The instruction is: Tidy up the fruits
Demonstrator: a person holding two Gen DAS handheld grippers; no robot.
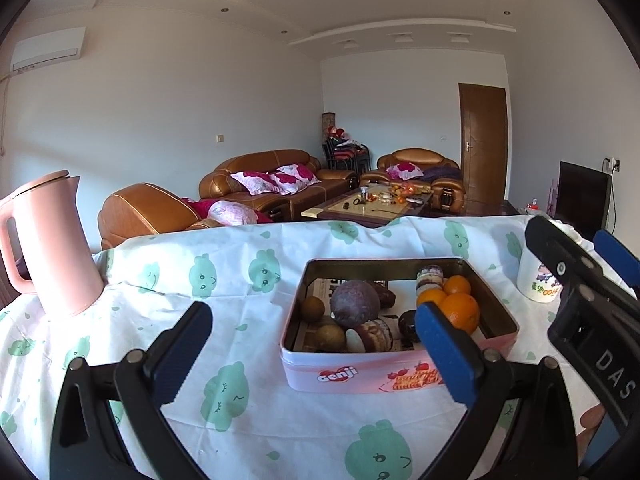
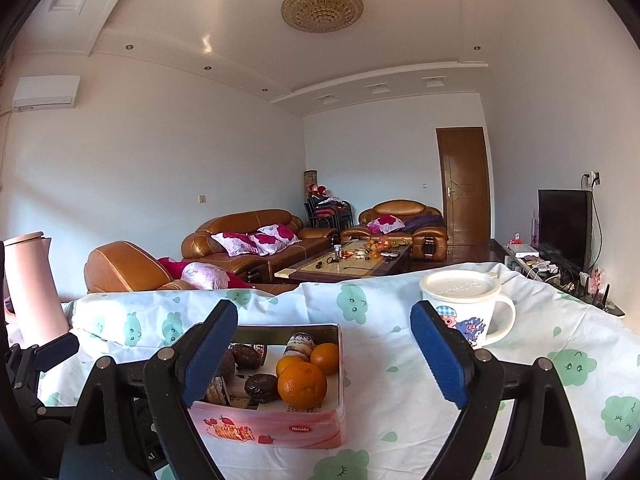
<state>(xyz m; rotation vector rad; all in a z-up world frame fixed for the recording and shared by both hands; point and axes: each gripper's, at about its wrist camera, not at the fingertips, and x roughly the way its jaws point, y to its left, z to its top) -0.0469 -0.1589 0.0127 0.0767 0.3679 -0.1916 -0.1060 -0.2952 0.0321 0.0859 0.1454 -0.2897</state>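
Note:
A pink tin box (image 1: 340, 376) stands on the cloth-covered table (image 1: 248, 264); it also shows in the right wrist view (image 2: 312, 428). It holds oranges (image 1: 460, 310) (image 2: 302, 384), a large dark purple fruit (image 1: 354, 304), small brown fruits (image 1: 312, 309) and dark round pieces (image 2: 260, 387). My left gripper (image 1: 312, 354) is open and empty, hovering just in front of the box. My right gripper (image 2: 324, 356) is open and empty, with the box behind its left finger. The right gripper also shows at the right edge of the left wrist view (image 1: 576, 264).
A pink kettle (image 1: 52, 248) stands at the table's far left. A white lidded cartoon mug (image 2: 466, 308) stands right of the box. Behind the table are brown leather sofas (image 1: 276, 180), a coffee table (image 1: 372, 204), a door and a TV (image 2: 564, 228).

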